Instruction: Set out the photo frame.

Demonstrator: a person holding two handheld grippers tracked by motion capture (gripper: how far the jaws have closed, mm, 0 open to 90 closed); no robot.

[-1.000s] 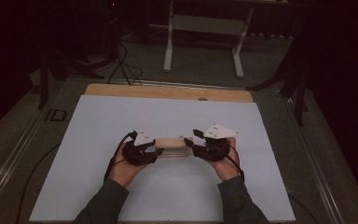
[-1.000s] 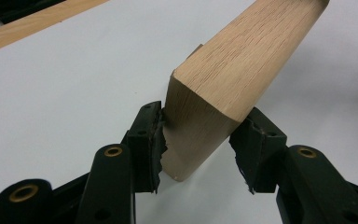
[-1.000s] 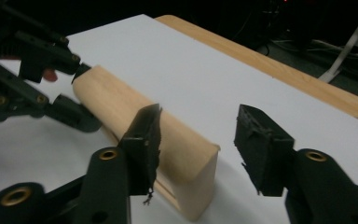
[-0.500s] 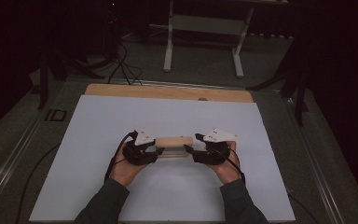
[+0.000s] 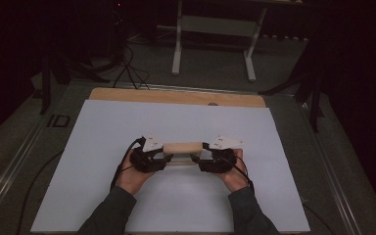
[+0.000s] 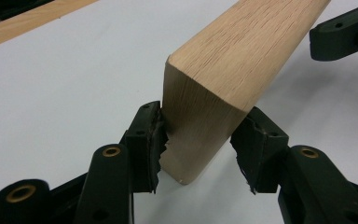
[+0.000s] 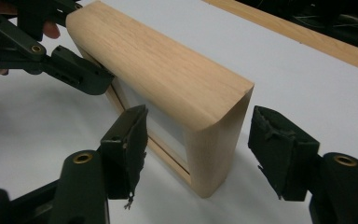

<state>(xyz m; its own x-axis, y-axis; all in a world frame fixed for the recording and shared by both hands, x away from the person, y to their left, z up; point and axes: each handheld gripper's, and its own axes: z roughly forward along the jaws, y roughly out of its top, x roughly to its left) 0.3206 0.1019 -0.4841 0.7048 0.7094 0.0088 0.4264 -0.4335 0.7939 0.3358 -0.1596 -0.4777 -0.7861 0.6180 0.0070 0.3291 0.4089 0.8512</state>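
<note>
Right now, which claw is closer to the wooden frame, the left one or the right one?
The left. The left claw has its pads pressed on one end of the wooden frame. The right claw straddles the other end, jaws just opened, pads apart from the wood.

Dim room, white sheet [image 5: 127, 127] over a wooden tabletop [image 5: 176, 96], grey floor [image 5: 210, 73], pale metal stand [image 5: 215, 24] behind, cables [image 5: 127, 68] trailing.

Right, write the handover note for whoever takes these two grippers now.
Left gripper: shut on one end of the wooden frame, pads pressed to both faces.
Right gripper: its jaws have just been opening; pads stand clear either side of the other end, not gripping.
Frame stands on its edge on the white sheet, mid-table.
Done: frame set down, right grip let go. Left: probably release the left grip and back both hands away.
</note>
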